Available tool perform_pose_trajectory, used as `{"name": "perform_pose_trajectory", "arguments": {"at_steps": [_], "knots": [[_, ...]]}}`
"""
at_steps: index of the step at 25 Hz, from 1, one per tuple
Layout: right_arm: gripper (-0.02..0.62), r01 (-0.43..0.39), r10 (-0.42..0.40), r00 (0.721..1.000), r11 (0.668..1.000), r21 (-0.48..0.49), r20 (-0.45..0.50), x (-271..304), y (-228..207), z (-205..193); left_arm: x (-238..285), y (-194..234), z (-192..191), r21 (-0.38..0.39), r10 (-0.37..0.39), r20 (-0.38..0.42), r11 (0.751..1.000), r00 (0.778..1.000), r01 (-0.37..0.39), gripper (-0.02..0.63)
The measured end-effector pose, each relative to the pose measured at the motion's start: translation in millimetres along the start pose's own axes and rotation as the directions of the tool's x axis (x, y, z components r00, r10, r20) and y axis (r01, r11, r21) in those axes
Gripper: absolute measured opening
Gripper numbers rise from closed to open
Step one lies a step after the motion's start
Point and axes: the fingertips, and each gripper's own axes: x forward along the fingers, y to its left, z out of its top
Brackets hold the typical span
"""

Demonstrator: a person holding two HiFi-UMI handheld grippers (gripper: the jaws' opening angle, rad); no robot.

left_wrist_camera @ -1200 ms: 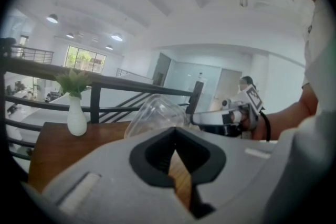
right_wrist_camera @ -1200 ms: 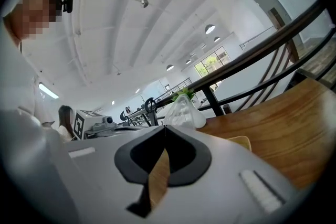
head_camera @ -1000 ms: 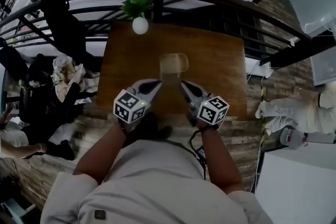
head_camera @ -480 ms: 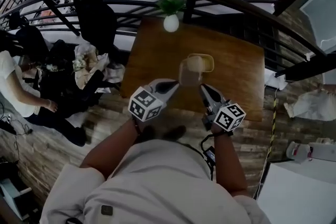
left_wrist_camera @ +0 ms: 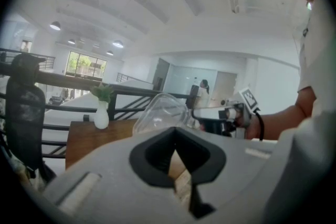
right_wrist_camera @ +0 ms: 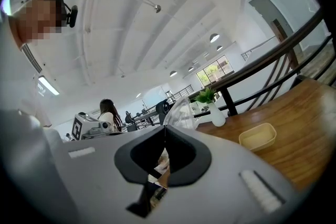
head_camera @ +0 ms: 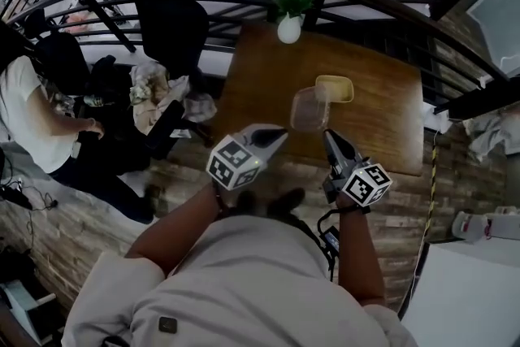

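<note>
we are holding a clear box (head_camera: 309, 108) up in the air with both grippers. it is hanging over the near half of the tabletop (head_camera: 382, 126) and is not touching the wood. the left gripper (head_camera: 280, 133) is pinching the left side of the clear box, and its two fingers are looking pressed together on the thin wall. the right gripper (head_camera: 328, 136) is doing the same on the right side, with its fingers squeezed on the wall too. in the left gripper view the clear box (left_wrist_camera: 160, 112) is sitting just past the finger tips.

a yellow tray (head_camera: 335, 88) is lying near the middle of the tabletop, just beside the clear box but apart from it. a white vase (head_camera: 289, 29) with a green plant is standing at the far edge.

to hold it well, we are thinking both sides should be level. the squeeze should be soft so the thin wall is not bending. the two grippers should not be pulling away from each other.
</note>
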Motion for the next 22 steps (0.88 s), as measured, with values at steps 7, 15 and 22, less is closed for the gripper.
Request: {"name": "perform_pose_trajectory", "arguments": {"at_steps": [7, 15, 22], "knots": [[0.006, 0.031, -0.030, 0.999, 0.999, -0.022, 0.038, -12, 48, -30, -41, -11, -30, 0.001, -0.027, 0.001, 1.000, 1.000, 0.027, 0.003], [0.006, 0.028, -0.026, 0.999, 0.997, -0.066, 0.044, -83, 99, -40, -65, -82, -28, 0.026, -0.017, 0.050, 1.000, 0.999, 0.016, 0.003], [0.006, -0.013, 0.015, 1.000, 0.995, -0.099, 0.021, -143, 111, -45, -59, -149, -34, 0.042, 0.004, 0.071, 0.999, 0.997, -0.007, 0.003]]}}
